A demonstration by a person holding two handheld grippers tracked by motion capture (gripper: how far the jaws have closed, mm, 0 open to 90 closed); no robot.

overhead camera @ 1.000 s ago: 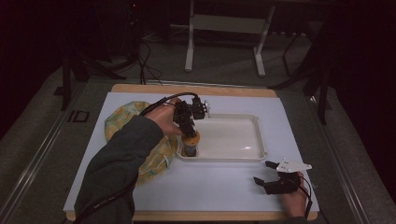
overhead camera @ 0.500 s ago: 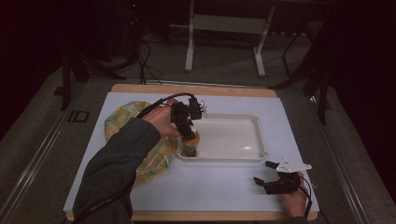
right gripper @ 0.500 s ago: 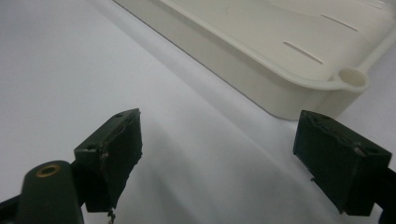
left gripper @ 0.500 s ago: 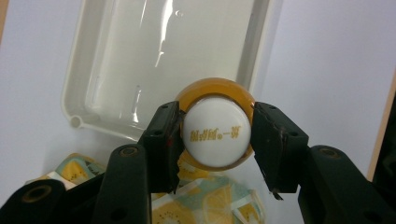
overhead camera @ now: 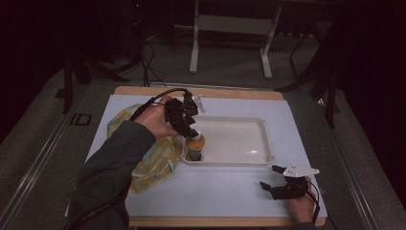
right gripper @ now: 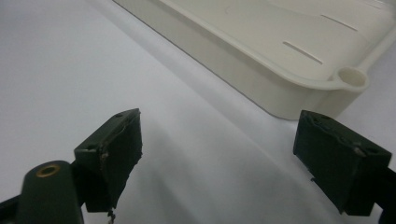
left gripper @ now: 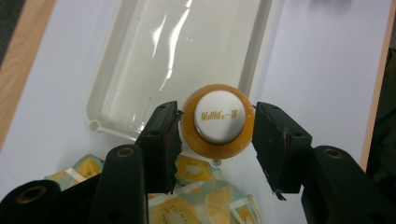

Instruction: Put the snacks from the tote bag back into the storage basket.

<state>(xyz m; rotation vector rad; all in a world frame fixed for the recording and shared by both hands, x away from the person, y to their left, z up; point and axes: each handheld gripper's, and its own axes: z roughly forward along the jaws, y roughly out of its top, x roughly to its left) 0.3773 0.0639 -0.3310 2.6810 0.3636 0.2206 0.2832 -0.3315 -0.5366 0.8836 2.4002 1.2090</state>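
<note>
Over the last second the left gripper (overhead camera: 191,135) has come down a little at the near left corner of the cream tray (overhead camera: 258,158), and the small bottle (overhead camera: 195,148) it carries now stands upright just inside that corner, its base seemingly on or very close to the tray floor. In the left gripper view the bottle's orange shoulder and white printed cap (left gripper: 218,116) sit between the two black jaws: one jaw presses against the orange side, while the other looks a hair off it, so the grip seems to be easing rather than firmly clenched, though I cannot tell for sure whether contact is broken. The fruit-print cloth (overhead camera: 153,155) lies on the white mat (overhead camera: 230,191) against the tray's left edge, partly under the person's sleeve (overhead camera: 112,167). The right gripper (overhead camera: 276,178) has not moved; it rests near the mat's near right corner with its jaws spread wide and nothing between them. By my judgement the bottle is being delivered into the tray, and letting go is the step at hand.
</note>
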